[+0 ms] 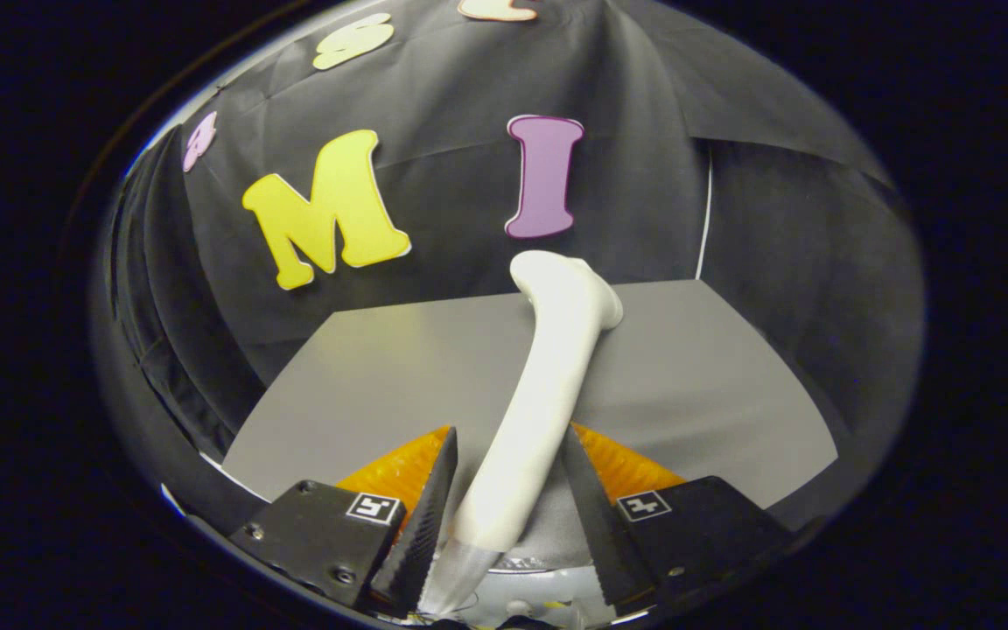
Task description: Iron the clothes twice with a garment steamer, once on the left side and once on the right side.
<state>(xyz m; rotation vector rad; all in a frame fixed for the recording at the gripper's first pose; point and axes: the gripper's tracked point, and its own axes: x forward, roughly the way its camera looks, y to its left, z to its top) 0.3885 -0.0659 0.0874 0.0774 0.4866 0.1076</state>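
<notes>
The flat grey tabletop [364,385] spreads beyond the fingers to the black cloth wall; no garment is visible on it. Above it, the white, smooth plastic garment steamer [548,385] runs as one long curved body from between the fingers, forward and slightly right, to its flared head [570,284], which sits against the far edge of the table. Its long axis lies nearly along the gripper's own forward line. The gripper [508,490] appears clenched on the steamer's lower handle: the left finger looks pressed against it, while the right finger stands close, though contact there is hard to confirm. The next move likely depends on pointing the head toward the clothes.
</notes>
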